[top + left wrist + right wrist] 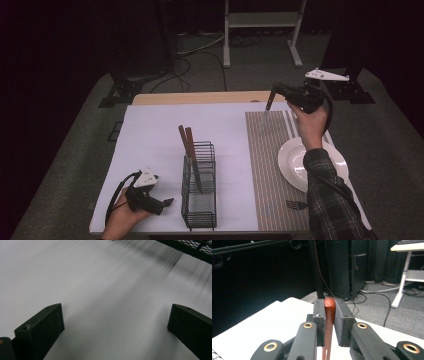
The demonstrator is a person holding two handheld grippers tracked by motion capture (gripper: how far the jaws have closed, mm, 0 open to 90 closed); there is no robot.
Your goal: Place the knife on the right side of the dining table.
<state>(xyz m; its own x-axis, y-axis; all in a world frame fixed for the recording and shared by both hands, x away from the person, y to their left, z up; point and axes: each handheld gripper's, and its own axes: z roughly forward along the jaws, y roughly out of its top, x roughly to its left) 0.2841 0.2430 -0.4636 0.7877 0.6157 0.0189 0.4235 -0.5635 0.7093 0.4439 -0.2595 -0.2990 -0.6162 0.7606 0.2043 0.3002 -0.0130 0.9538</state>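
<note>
A: What is held in the right hand-held gripper (274,96)?

B: A utensil with a reddish-brown wooden handle (329,322) is clamped between its two black jaws, which are closed tight on the handle. The utensil is carried above the far edge of the counter (150,135), over the far end of the grey striped placemat (270,165); its metal end is blurred there and its kind cannot be told.

A: And the left hand-held gripper (167,202)?

B: It is held low at the near left corner of the counter, jaws spread wide with nothing between them, just beside the black wire-mesh cutlery basket (199,200).

A: What else is laid out?

B: Two more wooden-handled utensils (186,140) are stood leaning in the basket. A round white plate (292,160) is set on the placemat towards the right edge, and a metal fork (296,204) is laid near the front edge.
</note>
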